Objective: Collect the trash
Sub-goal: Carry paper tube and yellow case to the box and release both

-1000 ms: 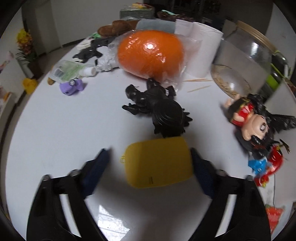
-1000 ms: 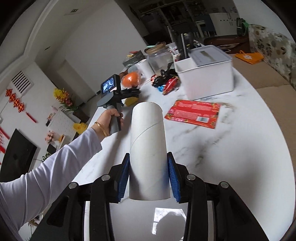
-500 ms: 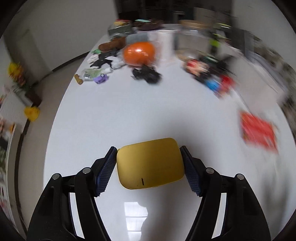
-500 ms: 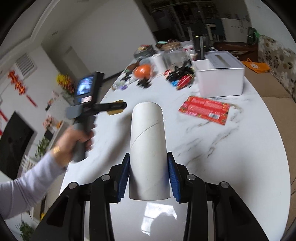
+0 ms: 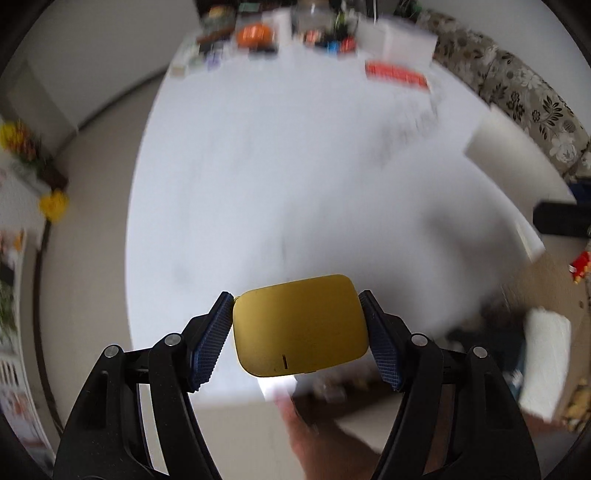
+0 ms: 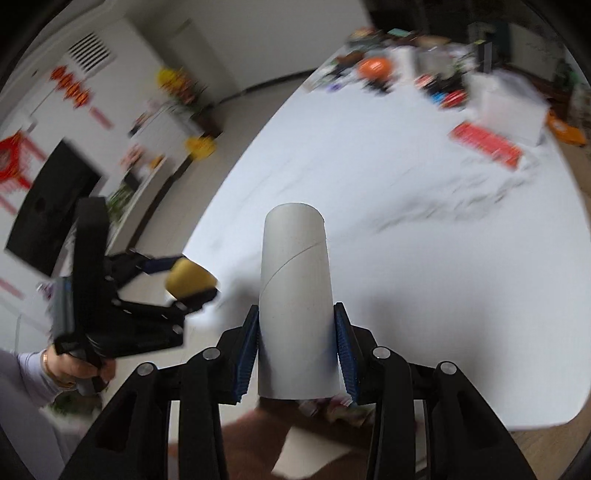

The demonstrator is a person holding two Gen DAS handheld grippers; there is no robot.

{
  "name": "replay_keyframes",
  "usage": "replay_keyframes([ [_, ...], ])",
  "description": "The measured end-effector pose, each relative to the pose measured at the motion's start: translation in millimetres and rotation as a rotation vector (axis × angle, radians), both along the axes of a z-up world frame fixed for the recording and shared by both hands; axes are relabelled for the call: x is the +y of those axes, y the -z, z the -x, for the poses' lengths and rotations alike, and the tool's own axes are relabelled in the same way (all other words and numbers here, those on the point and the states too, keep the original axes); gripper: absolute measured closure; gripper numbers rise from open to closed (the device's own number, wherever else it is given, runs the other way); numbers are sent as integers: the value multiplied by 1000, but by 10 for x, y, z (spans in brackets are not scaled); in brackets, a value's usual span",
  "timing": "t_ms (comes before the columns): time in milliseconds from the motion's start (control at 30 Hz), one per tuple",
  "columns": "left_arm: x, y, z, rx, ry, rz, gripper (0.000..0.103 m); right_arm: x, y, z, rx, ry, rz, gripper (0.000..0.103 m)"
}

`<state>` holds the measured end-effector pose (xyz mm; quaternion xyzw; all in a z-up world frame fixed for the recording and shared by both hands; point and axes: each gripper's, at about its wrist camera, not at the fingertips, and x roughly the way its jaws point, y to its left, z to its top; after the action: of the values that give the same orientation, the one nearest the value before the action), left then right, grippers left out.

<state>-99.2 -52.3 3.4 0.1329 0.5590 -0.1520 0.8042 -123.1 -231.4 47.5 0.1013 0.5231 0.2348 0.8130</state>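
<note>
left gripper [image 5: 297,319]: clamped on yellow case [image 5: 300,325], held above near edge of white table [image 5: 295,166]
right gripper [image 6: 295,345]: clamped on cardboard tube [image 6: 295,295], upright between pads, over near table edge
table far end: blurred clutter, orange ball [image 5: 255,34], red packet [image 5: 397,74], white bin [image 6: 506,107]

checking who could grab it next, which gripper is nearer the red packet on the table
Right, though only by a little. The red packet lies far across the table from both; the right gripper faces it more directly, while the left gripper sits further out past the table's edge.
</note>
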Motion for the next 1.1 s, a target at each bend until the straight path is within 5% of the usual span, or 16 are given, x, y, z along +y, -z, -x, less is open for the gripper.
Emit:
replay_keyframes([
  [133,169,479,505,179,-9,10,36,400,309,383,56,-185,50,64],
  [300,265,1223,809,329,-36,-24,36,734,1170,782,216,-341,132,64],
  [400,238,1901,894,396,-53,-49,36,730,1809,865,296,-304,183,64],
  [567,140,2918,905,454,-110,-69,35,658,2726,914,275,-202,342,63],
  [667,19,3440,906,552,-130,-116,29,613,3244,945,298,-169,474,39],
  [733,-15,3551,1038,554,-128,-132,25,619,3383,992,299,-180,519,30],
  [933,17,3527,1075,577,-139,-137,21,441,3265,933,308,-168,523,28],
  [1100,170,2840,1005,512,-146,-68,21,450,2536,875,257,-149,432,28],
])
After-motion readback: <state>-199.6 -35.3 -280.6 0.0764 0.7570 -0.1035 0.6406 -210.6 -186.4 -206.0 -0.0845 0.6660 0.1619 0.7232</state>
